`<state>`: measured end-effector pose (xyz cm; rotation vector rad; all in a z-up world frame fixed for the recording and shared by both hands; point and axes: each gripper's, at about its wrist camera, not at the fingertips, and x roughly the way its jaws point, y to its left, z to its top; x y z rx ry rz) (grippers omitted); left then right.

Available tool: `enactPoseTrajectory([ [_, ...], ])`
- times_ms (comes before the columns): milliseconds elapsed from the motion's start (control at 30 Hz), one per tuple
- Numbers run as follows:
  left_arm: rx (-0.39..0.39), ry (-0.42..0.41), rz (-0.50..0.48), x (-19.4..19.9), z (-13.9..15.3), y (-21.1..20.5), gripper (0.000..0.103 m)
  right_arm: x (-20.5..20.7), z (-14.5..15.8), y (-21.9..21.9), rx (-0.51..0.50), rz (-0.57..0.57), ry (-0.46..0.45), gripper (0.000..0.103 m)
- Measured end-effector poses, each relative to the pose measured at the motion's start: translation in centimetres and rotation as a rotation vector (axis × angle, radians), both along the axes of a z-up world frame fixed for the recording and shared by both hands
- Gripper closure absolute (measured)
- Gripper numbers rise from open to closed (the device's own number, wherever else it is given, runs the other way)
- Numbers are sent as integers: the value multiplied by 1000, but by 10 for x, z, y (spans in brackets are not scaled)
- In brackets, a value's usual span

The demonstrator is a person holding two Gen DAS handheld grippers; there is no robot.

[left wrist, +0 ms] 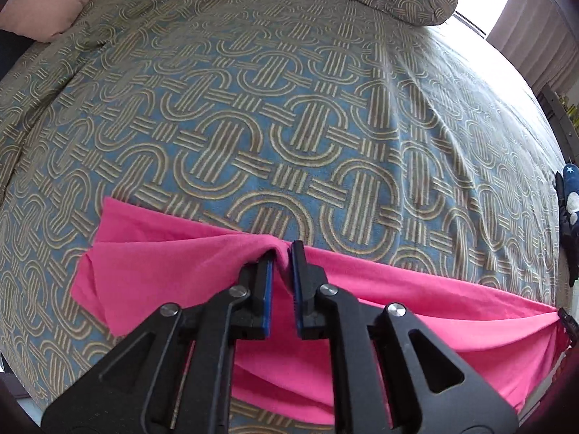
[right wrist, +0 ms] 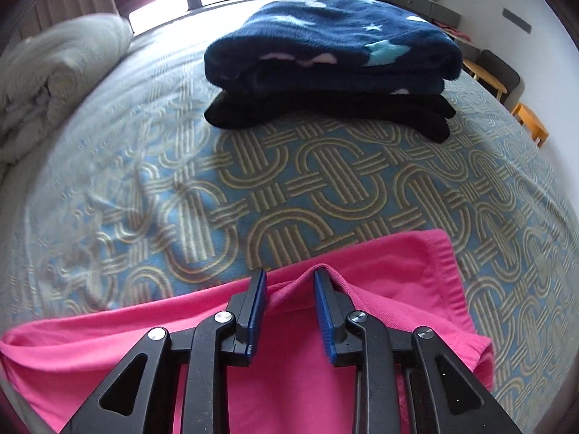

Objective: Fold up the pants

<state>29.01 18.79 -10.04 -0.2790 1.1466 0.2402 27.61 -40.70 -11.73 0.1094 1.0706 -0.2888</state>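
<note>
Left wrist view: my left gripper (left wrist: 281, 253) pinches a bunched fold of the pink pants (left wrist: 416, 289), which lie on the near part of the patterned bedspread (left wrist: 289, 108). My right gripper (right wrist: 289, 277) has let go; its jaws stand apart over the pink edge. Folded dark clothes (right wrist: 329, 65) sit far off.

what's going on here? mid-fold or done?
Mid-fold. A person works a handheld tool in each hand over pink pants on a patterned bedspread. The left tool pinches a ridge of the pink fabric. The right tool stands open over the fabric's edge. Already folded: a navy star-print garment stacked on a black one.
</note>
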Motion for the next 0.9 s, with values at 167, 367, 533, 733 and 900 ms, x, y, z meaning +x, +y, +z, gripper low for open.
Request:
enactPoseTrajectory([
  [167,-29,16,23,4,0,11,87,3,9,-10,-116,71,26,56],
  [367,-61,12,65,9,16,18,87,-6,41,-43,-289,5,-16,34],
  [533,-34,-8,68,3,34,18,86,-38,48,-49,-278,76,-39,33],
  [733,143,-65,115,-6,60,23,69,-37,19,-56,-461,71,24,33],
  [900,152,-87,78,-26,72,17,68,-17,20,-89,-583,-128,-82,33],
])
